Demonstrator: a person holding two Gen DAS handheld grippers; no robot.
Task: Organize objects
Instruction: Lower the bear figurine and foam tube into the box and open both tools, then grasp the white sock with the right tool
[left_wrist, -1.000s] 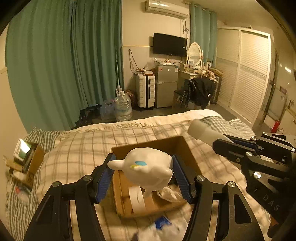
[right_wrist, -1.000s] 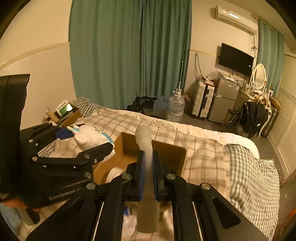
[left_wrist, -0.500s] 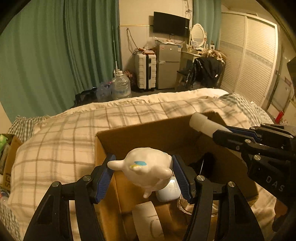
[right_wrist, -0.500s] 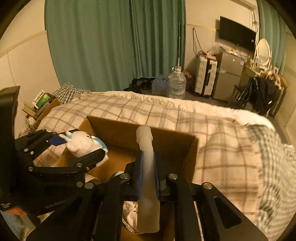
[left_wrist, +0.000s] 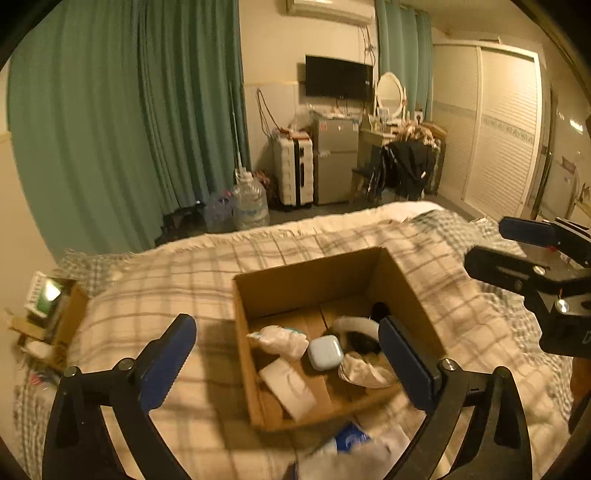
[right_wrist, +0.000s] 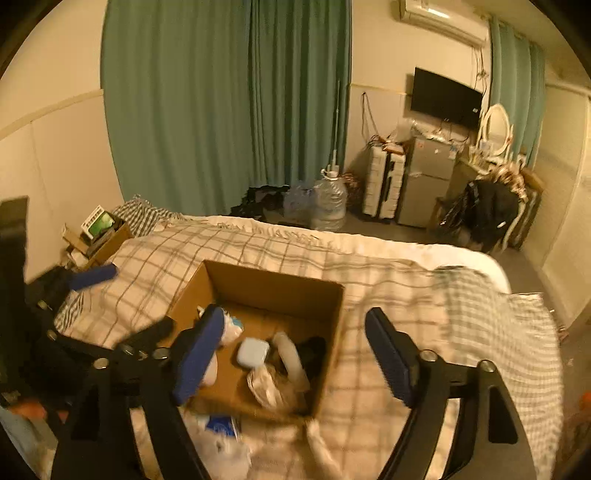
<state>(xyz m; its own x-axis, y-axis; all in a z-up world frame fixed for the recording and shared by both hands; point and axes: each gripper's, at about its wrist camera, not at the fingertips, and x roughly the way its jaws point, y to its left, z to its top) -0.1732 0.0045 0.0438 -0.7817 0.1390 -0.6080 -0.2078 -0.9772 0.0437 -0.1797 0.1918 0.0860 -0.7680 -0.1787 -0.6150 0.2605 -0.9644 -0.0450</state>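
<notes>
An open cardboard box (left_wrist: 306, 273) (right_wrist: 273, 284) sits on the plaid bed. Inside lie the white toy figure (left_wrist: 280, 339) (right_wrist: 232, 328), a pale blue earbud case (left_wrist: 324, 352) (right_wrist: 252, 352), a white tube (left_wrist: 354, 325) (right_wrist: 291, 360), a white flat pack (left_wrist: 290, 387), crumpled plastic (left_wrist: 364, 369) (right_wrist: 267, 387) and something dark. My left gripper (left_wrist: 288, 362) is open and empty above the box's near side. My right gripper (right_wrist: 295, 354) is open and empty above the box; it also shows in the left wrist view (left_wrist: 528, 258).
A white and blue bag (left_wrist: 351, 443) (right_wrist: 221, 424) lies on the bed in front of the box. A small carton with a green item (left_wrist: 48, 306) (right_wrist: 99, 232) stands at the bed's left. Water jugs (left_wrist: 247, 203), a suitcase and a fridge stand beyond the bed.
Both grippers have opened. The white toy figure has left my left gripper and the white tube my right gripper; both now lie in the box. Both grippers have pulled back and up.
</notes>
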